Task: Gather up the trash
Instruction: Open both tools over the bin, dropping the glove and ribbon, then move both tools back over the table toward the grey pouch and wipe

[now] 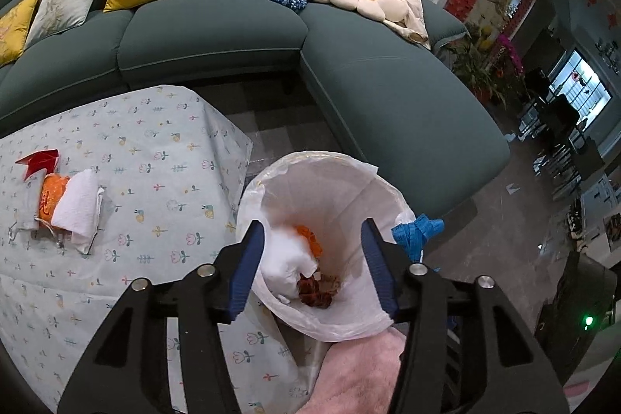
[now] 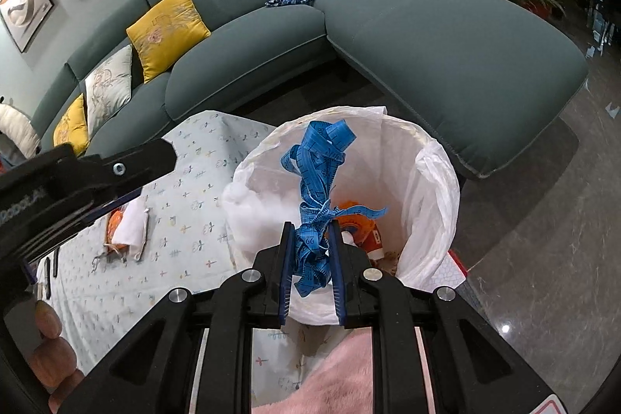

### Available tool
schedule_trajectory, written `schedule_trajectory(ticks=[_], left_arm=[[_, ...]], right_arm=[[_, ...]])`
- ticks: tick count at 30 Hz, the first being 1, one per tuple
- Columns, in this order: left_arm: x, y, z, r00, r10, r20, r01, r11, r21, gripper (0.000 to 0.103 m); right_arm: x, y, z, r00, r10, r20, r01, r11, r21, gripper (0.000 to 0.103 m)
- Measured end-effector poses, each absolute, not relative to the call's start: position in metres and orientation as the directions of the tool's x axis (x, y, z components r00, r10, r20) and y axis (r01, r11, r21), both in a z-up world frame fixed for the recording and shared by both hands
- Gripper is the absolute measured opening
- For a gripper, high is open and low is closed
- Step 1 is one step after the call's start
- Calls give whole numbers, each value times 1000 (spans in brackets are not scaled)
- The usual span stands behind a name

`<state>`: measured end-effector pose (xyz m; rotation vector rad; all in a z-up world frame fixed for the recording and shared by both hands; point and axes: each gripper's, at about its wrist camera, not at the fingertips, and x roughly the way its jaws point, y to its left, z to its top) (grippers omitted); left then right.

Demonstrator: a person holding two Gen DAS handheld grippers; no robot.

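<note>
Right gripper (image 2: 312, 247) is clamping the blue measuring tape (image 2: 316, 181) over the lined bin (image 2: 431, 181), left gripper (image 1: 312, 239) is hanging open above it.

Blue tape measure (image 2: 316, 204), white bin liner (image 2: 431, 189), teal sofa (image 1: 217, 33) (yellow cushions), floral tablecloth (image 1: 155, 158)

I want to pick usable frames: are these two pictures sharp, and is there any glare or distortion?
Left wrist view: sharp, fisheye bends the sofa, dark corners, room at right dim. Right wrist view: blue tape measure crisp, small light glare on the glossy floor.
</note>
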<state>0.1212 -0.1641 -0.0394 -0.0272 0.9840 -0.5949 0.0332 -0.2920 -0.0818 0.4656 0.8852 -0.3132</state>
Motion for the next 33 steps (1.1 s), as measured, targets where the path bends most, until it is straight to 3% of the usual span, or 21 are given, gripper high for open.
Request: schedule_trajectory(ticks=[14, 20, 33], left_arm=[[129, -135, -54, 425, -424, -800, 384, 885, -264, 51], [130, -122, -56, 441, -401, -803, 349, 901, -258, 58], [127, -85, -60, 462, -367, -807, 284, 924, -257, 59]], right_arm=[[50, -290, -77, 602, -77, -795, 445, 859, 253, 17], [52, -283, -72, 610, -99, -786, 449, 861, 241, 34], [53, -253, -66, 605, -92, -791, 417, 883, 216, 46]])
